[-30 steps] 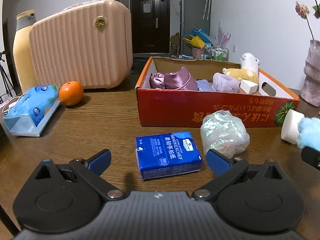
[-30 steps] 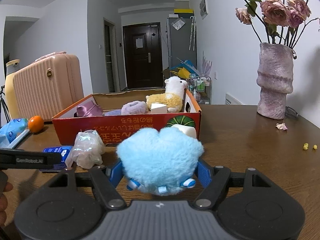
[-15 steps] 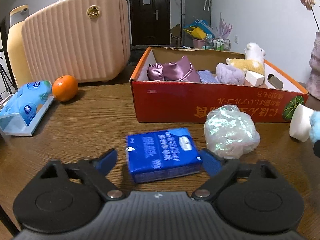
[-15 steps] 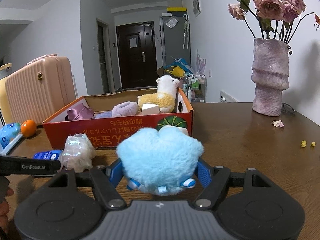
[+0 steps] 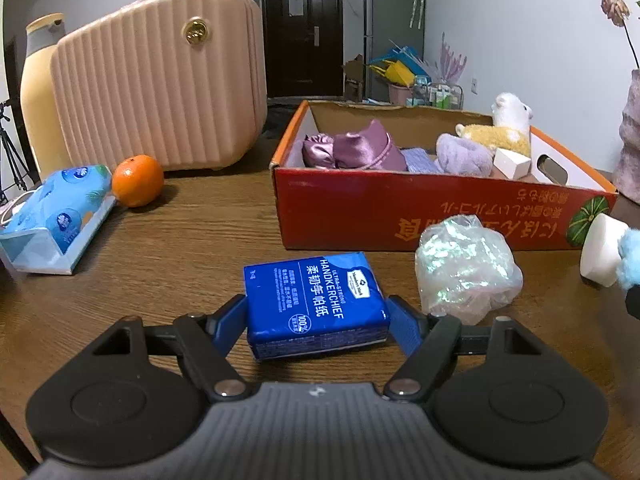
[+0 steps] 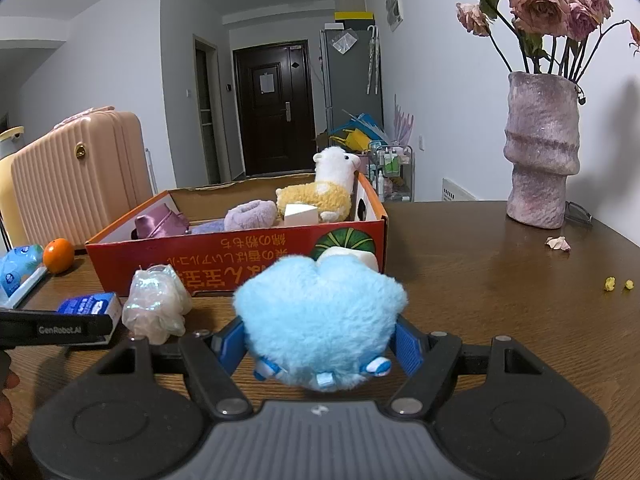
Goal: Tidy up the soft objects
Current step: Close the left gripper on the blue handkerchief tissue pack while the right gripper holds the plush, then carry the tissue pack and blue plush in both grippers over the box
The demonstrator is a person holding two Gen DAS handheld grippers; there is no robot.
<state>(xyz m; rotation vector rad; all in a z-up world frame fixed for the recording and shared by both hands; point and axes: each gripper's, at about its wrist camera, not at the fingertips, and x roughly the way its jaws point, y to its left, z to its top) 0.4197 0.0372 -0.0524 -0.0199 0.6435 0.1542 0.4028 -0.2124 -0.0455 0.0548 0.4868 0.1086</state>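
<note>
Tissue pack (image 5: 316,304) print plain leftward, seemingly edge-on rightward.

Left wrist view: vase (image 5: 631,140) and blue plush (image 5: 630,256) cut off at the right edge. Right wrist view: white block (image 6: 352,258) mostly hidden behind the plush; tissue pack (image 6: 18,270) cropped at left; yellow specks (image 6: 618,283) too small to identify.

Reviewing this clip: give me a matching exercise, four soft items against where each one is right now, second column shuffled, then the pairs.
Items:
1. blue handkerchief pack
2. light blue plush
3. alpaca plush
4. iridescent bag

Places:
A. inside the red box
B. clamped in the right tongs
C. on the table, in front of the box
D. clamped in the left tongs

Pairs: 1-D, 2-B, 3-A, 4-C
</note>
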